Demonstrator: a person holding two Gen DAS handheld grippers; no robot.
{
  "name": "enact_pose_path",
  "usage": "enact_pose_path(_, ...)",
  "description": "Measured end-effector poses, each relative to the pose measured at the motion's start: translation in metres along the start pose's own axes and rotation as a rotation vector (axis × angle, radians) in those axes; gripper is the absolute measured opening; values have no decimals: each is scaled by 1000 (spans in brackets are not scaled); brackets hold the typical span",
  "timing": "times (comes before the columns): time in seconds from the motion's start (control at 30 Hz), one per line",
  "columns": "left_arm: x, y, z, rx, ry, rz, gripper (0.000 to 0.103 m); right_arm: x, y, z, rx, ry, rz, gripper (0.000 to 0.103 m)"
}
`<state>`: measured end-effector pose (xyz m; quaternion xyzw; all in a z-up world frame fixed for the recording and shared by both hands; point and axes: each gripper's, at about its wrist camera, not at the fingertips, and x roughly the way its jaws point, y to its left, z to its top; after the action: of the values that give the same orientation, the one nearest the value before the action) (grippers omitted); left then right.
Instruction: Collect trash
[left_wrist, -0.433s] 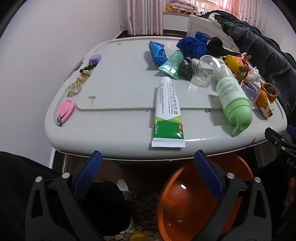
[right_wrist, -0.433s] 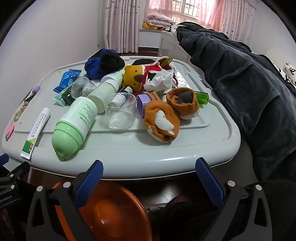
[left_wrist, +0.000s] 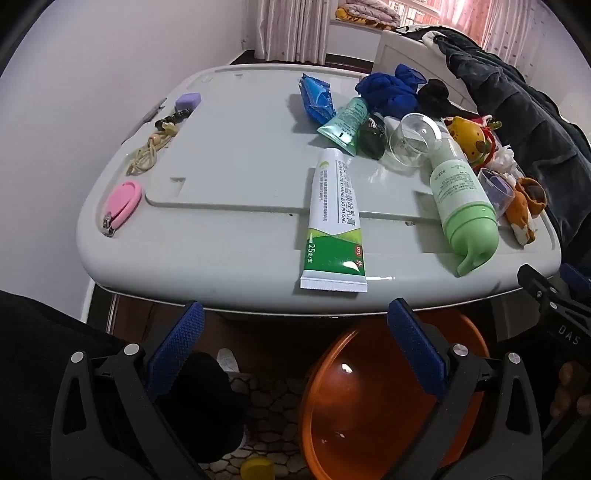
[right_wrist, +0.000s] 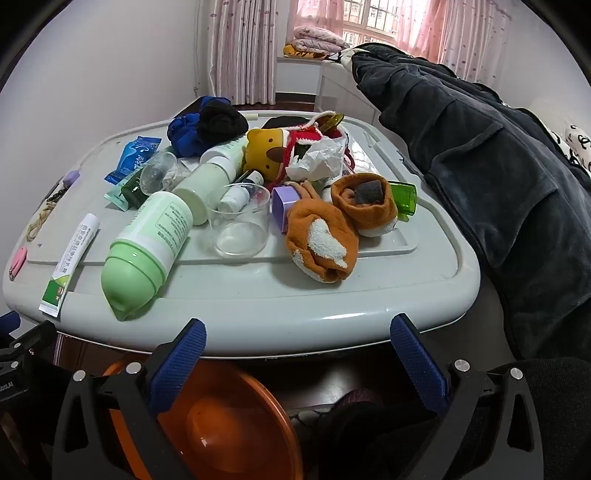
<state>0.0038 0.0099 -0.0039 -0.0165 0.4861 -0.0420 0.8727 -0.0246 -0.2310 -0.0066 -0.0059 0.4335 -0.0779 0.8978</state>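
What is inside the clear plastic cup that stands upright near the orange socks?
The clear cup looks empty. A small white bottle shows through its wall, apparently lying behind it; whether it touches the cup is unclear.

Glossy grey plastic lid (left_wrist: 229, 236), shiny orange plastic basin (left_wrist: 369, 406), clear plastic cup (right_wrist: 238, 225), fuzzy orange cloth socks (right_wrist: 325, 240), crumpled white tissue (right_wrist: 317, 160).

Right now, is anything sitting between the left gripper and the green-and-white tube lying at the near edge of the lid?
Nothing visible does. The left gripper hangs open, below and in front of the grey lid, and the green-and-white tube lies straight ahead with its crimped end nearest. The green bottle lies apart, to its right.
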Motion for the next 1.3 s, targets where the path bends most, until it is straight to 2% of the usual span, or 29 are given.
enact_pose_path(0.27,-5,-8,0,33,-32,-9,97,1,-2,-2,6,6,9,99)
enact_pose_path(0.5,-1,0,0,-16,-6,-25,97,3,-6,1,27,8,17,99)
enact_pose_path(1.3,5,-3,-2,11,16,-5,97,5,-5,0,21,11,17,99)
